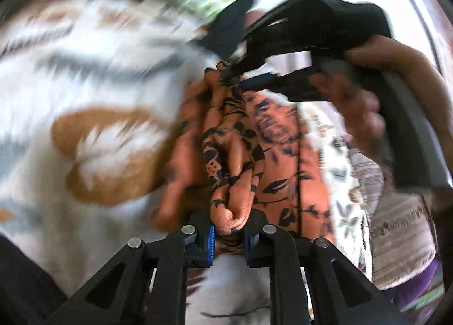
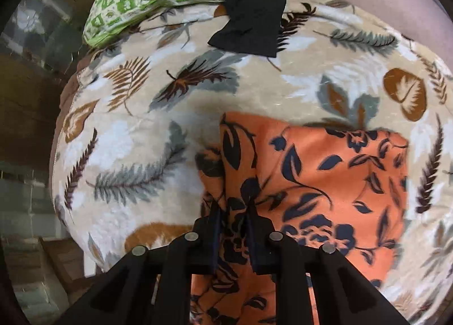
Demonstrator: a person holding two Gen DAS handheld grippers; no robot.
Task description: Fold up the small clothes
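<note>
Looks like mid-fold: the orange floral garment (image 2: 325, 172) lies partly on the leaf-print blanket (image 2: 147, 126), and both grippers are clamped on it — left gripper (image 1: 229, 233) pinching a bunched fold, right gripper (image 2: 233, 211) closed on an edge. Next up, I'd guess, is carrying that edge across evenly, keeping it taut. No readable labels or writing anywhere.

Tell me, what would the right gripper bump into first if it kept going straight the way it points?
Nothing new: the right gripper is already shut on the orange flowered cloth. Going straight on, it would probably push that cloth down into the leaf-print blanket lying under it, though depth is hard to judge here.
</note>
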